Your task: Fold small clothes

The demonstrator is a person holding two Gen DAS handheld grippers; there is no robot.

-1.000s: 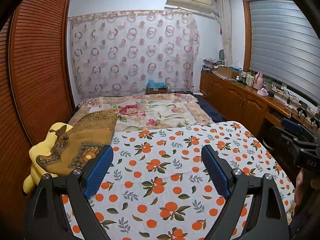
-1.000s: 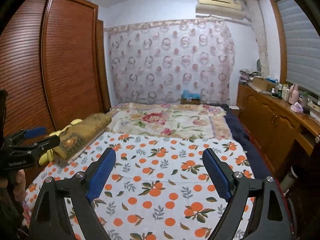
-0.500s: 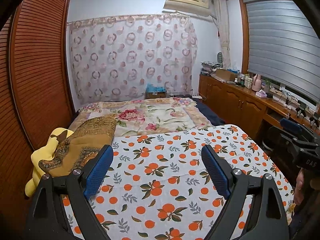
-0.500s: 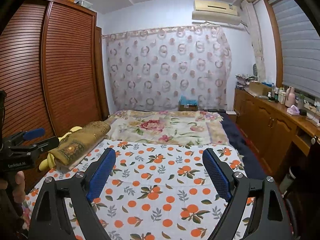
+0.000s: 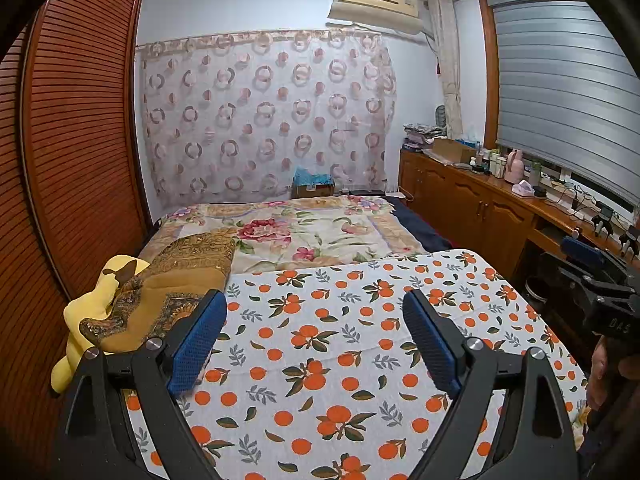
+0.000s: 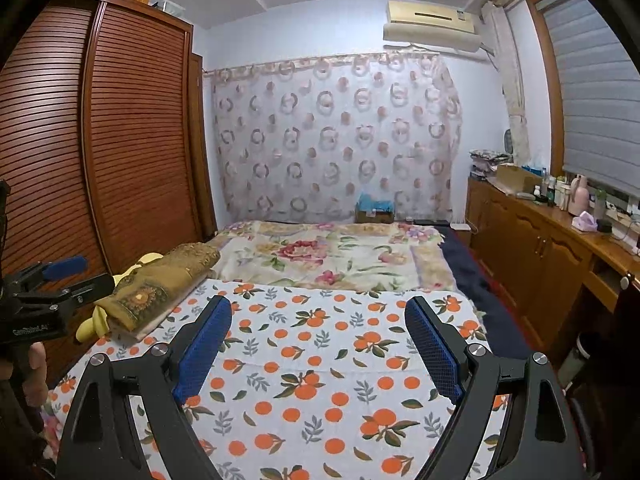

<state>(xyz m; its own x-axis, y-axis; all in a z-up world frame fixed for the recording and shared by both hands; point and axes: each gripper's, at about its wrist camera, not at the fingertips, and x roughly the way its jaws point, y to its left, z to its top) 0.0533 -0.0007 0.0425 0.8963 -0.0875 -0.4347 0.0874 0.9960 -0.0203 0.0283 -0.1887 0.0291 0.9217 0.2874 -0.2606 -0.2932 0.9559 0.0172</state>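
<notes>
My left gripper (image 5: 316,332) is open and empty, held above an orange-print cloth (image 5: 340,344) spread on the bed. My right gripper (image 6: 318,338) is also open and empty above the same cloth (image 6: 320,360). No small garment shows on the cloth. The right gripper shows at the right edge of the left wrist view (image 5: 592,276), and the left gripper shows at the left edge of the right wrist view (image 6: 48,284). Both views look level across the room.
A folded brown patterned blanket (image 5: 176,280) lies on a yellow plush toy (image 5: 84,312) at the bed's left side. A floral quilt (image 5: 312,232) covers the far bed. A slatted wardrobe (image 6: 100,140) stands left, and a wooden counter (image 5: 500,208) with bottles stands right.
Both grippers have tilted upward, so more wall and ceiling and less of the orange-print cloth show. The jaws have stayed open.
</notes>
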